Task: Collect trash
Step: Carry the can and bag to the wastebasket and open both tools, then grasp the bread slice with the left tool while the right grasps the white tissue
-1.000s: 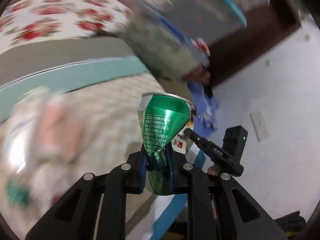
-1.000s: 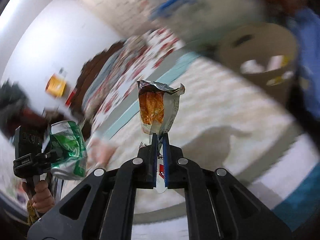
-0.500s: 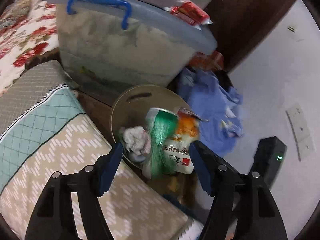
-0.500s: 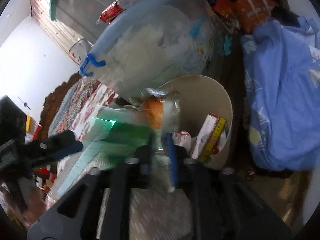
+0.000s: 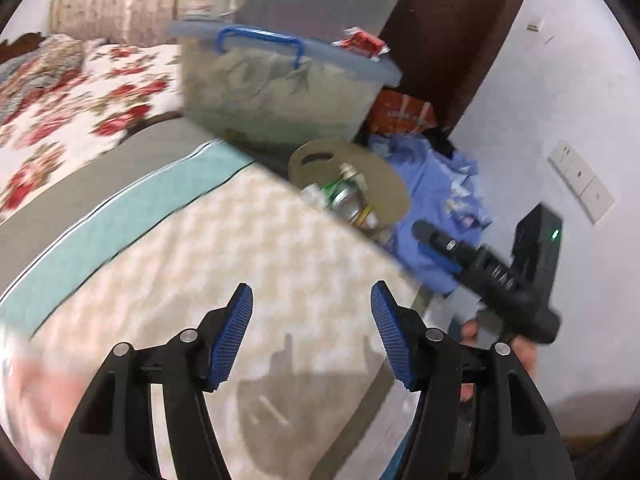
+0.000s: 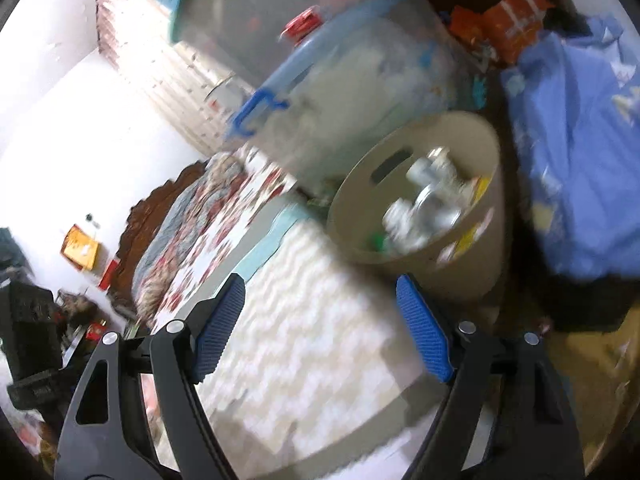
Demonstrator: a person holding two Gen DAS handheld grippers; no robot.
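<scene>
A beige round bin (image 5: 384, 184) stands past the bed's edge and also shows in the right wrist view (image 6: 480, 148). A green can (image 5: 346, 196) lies inside it among other trash; in the right wrist view the bin's contents (image 6: 432, 208) are blurred. My left gripper (image 5: 311, 300) is open and empty above the patterned bed cover (image 5: 248, 256). My right gripper (image 6: 320, 284) is open and empty above the same cover, short of the bin. The right gripper's body also shows at the right of the left wrist view (image 5: 492, 264).
A clear storage box with a blue handle (image 5: 280, 80) stands behind the bin. Blue cloth (image 5: 444, 184) lies to the bin's right against the white wall (image 5: 560, 80). An orange packet (image 5: 400, 112) sits behind it. A floral quilt (image 5: 80, 96) covers the far bed.
My left gripper opened and dropped the green can into the bin; my right gripper opened and let go of the snack wrapper. Both have drawn back over the bed.
</scene>
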